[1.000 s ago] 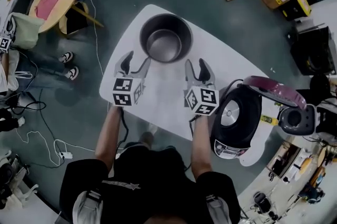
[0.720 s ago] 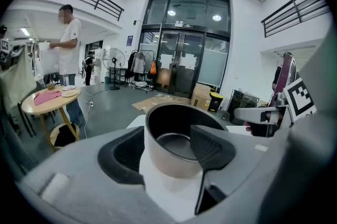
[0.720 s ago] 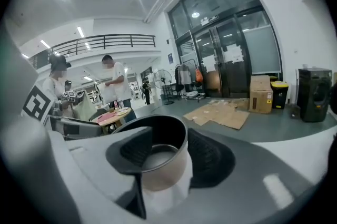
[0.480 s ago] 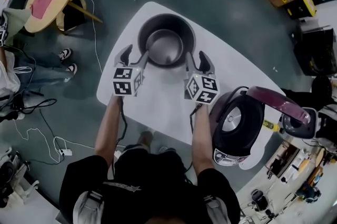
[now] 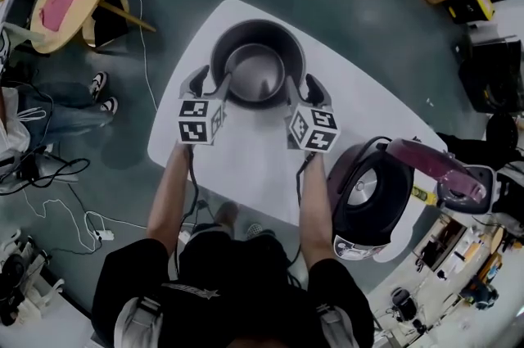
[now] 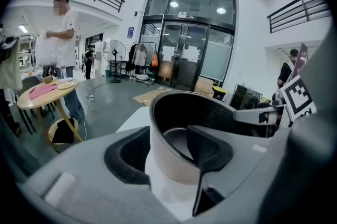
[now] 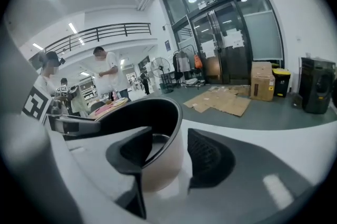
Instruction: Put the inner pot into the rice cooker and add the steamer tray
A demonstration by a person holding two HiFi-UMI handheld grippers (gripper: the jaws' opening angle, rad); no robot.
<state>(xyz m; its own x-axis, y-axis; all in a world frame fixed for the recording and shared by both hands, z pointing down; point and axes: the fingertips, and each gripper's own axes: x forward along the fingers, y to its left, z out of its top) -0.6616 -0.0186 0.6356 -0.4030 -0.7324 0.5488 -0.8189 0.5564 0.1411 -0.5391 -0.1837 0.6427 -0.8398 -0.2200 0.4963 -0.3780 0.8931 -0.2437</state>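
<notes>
Your left gripper (image 6: 167, 152) fingers (image 6: 126, 157) apart, just been closing, astride left wall of inner pot (image 5: 256, 74), not clamped. Your right gripper (image 7: 168, 157) fingers (image 7: 210, 157) apart, astride right wall. Pot upright on counter (image 5: 246, 166), far end. Rice cooker (image 5: 368, 195) near right, lid raised.

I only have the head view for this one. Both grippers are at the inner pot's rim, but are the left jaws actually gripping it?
Observer: Not yet. The left gripper has the wall of the inner pot between its jaws, one inside and one outside. They have just been closing but stand wider than the wall.
Reviewer: And the right one?
Observer: The right gripper straddles the wall the same way. Its inner jaw stands clear of the wall, so there is no grip there either.
</notes>
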